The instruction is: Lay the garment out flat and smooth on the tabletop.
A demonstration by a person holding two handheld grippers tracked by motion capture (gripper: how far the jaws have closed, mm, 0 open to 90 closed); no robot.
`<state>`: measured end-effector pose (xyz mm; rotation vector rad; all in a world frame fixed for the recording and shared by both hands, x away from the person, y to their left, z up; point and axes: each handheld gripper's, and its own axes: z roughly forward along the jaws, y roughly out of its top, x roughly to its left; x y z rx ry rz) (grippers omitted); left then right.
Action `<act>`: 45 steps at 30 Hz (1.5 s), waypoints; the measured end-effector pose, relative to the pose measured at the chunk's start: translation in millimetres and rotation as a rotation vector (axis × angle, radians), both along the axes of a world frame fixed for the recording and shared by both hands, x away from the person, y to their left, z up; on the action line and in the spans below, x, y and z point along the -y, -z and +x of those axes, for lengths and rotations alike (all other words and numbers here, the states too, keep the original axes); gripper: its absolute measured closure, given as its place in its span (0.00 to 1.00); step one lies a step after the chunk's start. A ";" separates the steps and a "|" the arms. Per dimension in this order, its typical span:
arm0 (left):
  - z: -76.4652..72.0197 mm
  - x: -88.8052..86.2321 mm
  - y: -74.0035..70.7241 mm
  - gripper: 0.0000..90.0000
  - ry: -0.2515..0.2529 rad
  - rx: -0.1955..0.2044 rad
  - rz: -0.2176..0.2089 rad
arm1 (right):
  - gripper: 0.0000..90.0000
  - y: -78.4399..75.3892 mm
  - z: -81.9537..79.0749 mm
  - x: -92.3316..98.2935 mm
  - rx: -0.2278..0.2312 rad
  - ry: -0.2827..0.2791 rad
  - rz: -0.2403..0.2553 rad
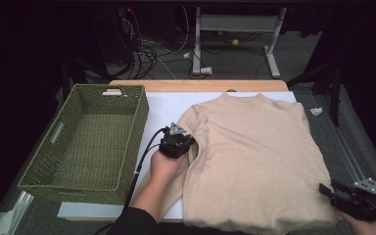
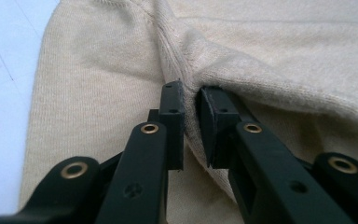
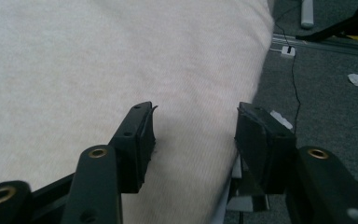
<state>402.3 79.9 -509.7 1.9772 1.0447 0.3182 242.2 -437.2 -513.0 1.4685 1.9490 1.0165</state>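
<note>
At the lower right of the high view, the right gripper (image 1: 329,191) is held with its jaws apart over the hem edge of the beige sweater (image 1: 254,161), not pressing it. In mid-frame, the left gripper (image 1: 186,139) is pinched on a sweater fold at the armpit. Farther left, a green woven basket (image 1: 58,166) is seen.
</note>
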 end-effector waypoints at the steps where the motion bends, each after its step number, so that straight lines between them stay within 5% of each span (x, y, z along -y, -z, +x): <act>1: 0.0 0.0 0.0 0.81 0.000 0.000 0.000 | 0.56 0.4 -3.1 0.2 -0.003 0.001 -0.002; 4: -2.9 0.3 4.6 0.70 0.015 -0.016 -0.010 | 0.59 0.6 -9.9 0.3 -0.006 0.000 -0.005; 7: -15.7 2.7 3.5 0.55 0.038 -0.007 0.024 | 0.61 1.4 -21.3 -0.5 -0.018 0.004 -0.013; 11: -33.6 5.2 5.0 0.55 0.086 -0.035 0.064 | 0.66 1.5 -35.8 -4.0 -0.022 0.002 -0.039; 15: -39.4 11.2 8.4 0.64 0.135 -0.055 0.096 | 0.71 1.6 -44.2 -8.5 -0.026 0.008 -0.058; 18: -40.5 10.6 7.6 0.84 0.135 -0.046 0.094 | 0.90 1.8 -44.2 -8.2 -0.030 -0.008 -0.048; 23: -44.5 -1.2 4.7 0.85 0.111 -0.025 0.063 | 0.96 -3.8 -46.9 -3.3 -0.028 -0.012 -0.107; 31: -51.2 -19.8 4.6 0.84 0.059 -0.005 0.039 | 0.99 -10.9 -50.7 12.6 -0.020 0.013 -0.125; 38: -60.4 -17.4 -0.1 0.56 0.069 0.004 0.023 | 0.99 -8.2 -50.9 21.5 -0.023 0.047 -0.141; 42: -74.8 -15.8 -7.9 0.47 0.085 0.035 0.048 | 0.99 -2.8 -53.9 26.9 -0.036 0.063 -0.135; 45: -84.4 -14.9 -8.9 0.47 0.112 0.023 0.031 | 0.99 -3.2 -55.9 28.5 -0.026 0.064 -0.118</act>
